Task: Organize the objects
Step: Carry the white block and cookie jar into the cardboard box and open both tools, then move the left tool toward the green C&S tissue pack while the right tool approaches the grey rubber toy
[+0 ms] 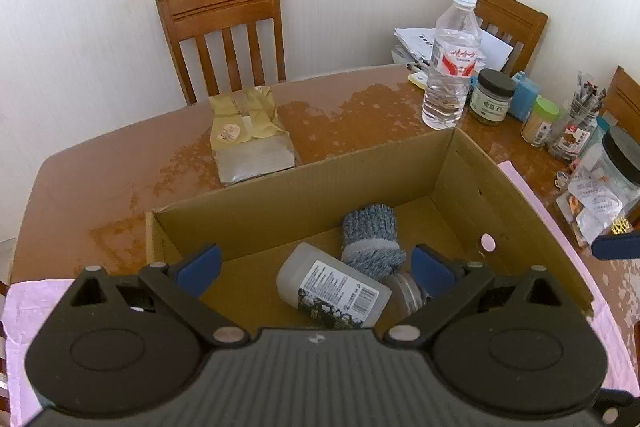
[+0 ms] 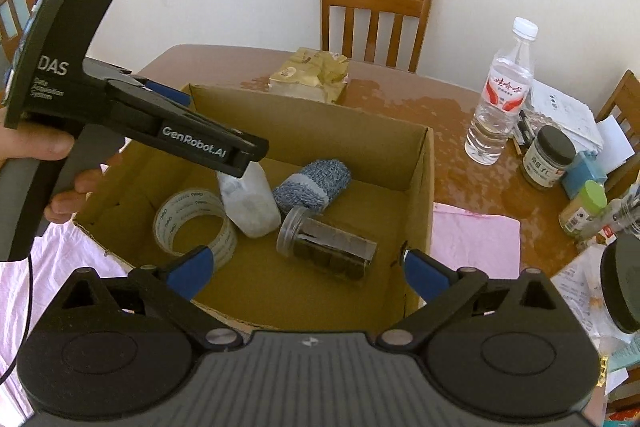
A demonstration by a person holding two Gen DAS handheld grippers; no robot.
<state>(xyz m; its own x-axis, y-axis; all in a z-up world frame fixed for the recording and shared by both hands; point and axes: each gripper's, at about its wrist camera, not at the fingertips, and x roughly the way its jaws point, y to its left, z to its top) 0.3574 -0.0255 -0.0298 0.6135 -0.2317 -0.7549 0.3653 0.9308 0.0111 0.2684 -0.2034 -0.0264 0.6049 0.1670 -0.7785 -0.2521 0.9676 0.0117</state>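
Jaws of left gripper (image 1: 316, 269) and right gripper (image 2: 308, 269) spread wide, empty, above cardboard box (image 2: 420, 187)

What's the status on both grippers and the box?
Left gripper, right gripper open, empty. Cardboard box holds white bottle, clear jar, tape roll, blue cloth roll. Nothing blocking.

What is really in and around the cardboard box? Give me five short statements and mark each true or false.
1. The roll of clear tape lies inside the cardboard box. True.
2. The water bottle lies inside the box. False: it stands upright on the table, beyond the box.
3. The left gripper clamps the white bottle. False: it is open, gripping nothing.
4. The right gripper is open. True.
5. The gold packet lies outside the box. True.
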